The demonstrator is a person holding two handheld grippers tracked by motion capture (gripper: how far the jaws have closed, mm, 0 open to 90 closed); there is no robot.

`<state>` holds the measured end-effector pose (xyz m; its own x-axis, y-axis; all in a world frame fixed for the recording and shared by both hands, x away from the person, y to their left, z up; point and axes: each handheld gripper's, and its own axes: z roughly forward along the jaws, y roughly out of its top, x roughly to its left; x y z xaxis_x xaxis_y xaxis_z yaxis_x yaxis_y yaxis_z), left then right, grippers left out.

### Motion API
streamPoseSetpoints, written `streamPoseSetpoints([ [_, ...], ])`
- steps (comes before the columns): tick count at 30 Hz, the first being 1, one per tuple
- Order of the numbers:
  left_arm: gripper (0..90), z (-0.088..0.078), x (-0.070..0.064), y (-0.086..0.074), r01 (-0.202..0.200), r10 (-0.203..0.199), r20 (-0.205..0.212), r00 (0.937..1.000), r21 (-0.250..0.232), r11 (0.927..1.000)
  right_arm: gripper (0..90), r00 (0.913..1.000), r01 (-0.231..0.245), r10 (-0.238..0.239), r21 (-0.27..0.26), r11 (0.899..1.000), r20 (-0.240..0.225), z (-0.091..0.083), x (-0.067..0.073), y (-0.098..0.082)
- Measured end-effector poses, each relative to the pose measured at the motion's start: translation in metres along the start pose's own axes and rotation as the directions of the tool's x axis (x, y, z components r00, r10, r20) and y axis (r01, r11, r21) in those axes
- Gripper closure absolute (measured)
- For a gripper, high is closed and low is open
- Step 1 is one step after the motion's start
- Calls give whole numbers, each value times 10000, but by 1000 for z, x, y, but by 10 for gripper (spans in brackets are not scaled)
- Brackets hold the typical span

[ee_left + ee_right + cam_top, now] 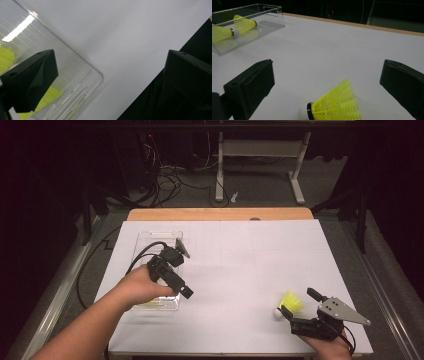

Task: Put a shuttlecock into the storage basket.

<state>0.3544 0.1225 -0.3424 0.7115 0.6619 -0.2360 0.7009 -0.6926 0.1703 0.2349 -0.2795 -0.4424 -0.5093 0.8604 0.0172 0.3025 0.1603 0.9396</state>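
A table (pixel 235 270) covered in white paper takes up most of the high view, with a wooden edge showing along its far side. On its left part sits a clear plastic box (pixel 145 242), long and shallow, with open top. In the right gripper view the box (pixel 272 17) holds two yellow shuttlecocks (pixel 243 24) lying on their sides, one beside the other.

The left gripper (pixel 172 270) hangs over the near end of the box, held in the person's left hand (pixel 142 287), its cable looping back across the box. Its jaws stand wide apart; in the left gripper view (pixel 107 75) one jaw is over the box's rounded corner and the other is over the table's edge, with nothing between them.

The right gripper (pixel 300 305) is at the near right corner of the table, with its grey three-cornered plate on top. Its jaws are spread wide too, and between them lies a third yellow shuttlecock (pixel 289 304) on the paper, white cork end toward the gripper. In the right gripper view this shuttlecock (pixel 334 105) lies between the two jaws, touching neither
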Motion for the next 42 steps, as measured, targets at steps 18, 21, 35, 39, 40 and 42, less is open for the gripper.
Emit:
streamPoseSetpoints([
  [18,6,22,-26,20,-594,592,353,9976,50,9982,3,9969,148,-181,433,9990,764,-12,-27,-2],
  [21,6,25,-27,21,-605,602,374,9975,72,9981,32,9968,-64,21,539,9985,799,-14,-34,-5],
  [35,6,27,-25,22,-666,661,327,9973,127,9977,288,9995,-290,303,1298,9911,-82,-7,-43,-18],
  [39,6,29,-22,22,-605,599,426,9973,122,9981,406,9982,-40,127,1479,9890,-582,-2,-39,-19],
  [40,6,29,-22,21,-593,587,446,9973,137,9981,427,9978,-36,134,1475,9891,-654,-1,-39,-19],
  [42,6,29,-22,20,-604,599,366,9975,145,9981,481,9963,-22,140,1379,9904,-846,-1,-38,-17],
])
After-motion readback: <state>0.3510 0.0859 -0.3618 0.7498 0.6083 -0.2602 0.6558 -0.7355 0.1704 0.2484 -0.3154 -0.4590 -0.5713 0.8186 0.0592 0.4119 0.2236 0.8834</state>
